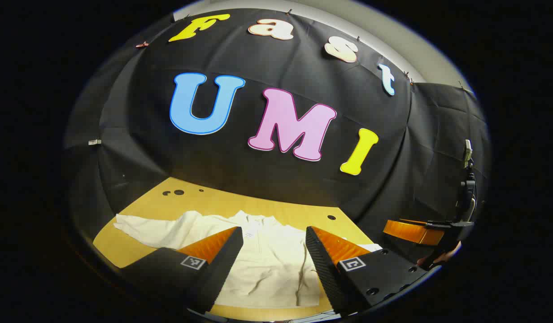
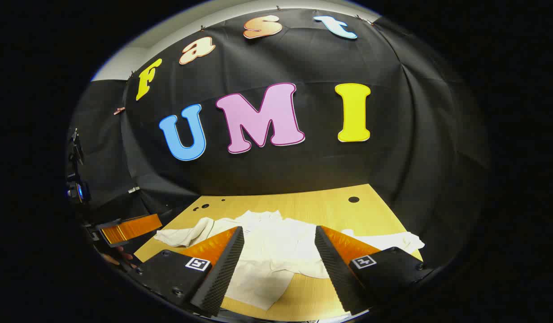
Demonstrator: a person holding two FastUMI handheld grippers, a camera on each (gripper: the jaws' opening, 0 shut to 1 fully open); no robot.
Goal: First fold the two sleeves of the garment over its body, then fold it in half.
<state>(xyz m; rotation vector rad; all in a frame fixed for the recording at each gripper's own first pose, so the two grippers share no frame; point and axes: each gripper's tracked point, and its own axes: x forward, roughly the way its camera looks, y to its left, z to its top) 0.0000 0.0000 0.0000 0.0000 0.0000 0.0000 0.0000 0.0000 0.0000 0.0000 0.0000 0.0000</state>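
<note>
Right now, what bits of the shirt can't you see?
- Left gripper view: the shirt has its near hem cut off by the bottom edge; the left gripper covers both sides.
- Right gripper view: the right gripper hides where each sleeve joins the body.
- Its underside is hidden against the table.

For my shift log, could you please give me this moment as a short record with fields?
garment: white long-sleeved top lying spread on the table
sleeves: both out to the sides, neither folded over the body yet
surface: yellow wooden table
left tool: open, above the garment, holding nothing
right tool: open, above the garment, holding nothing
task stage: no fold made yet
</note>
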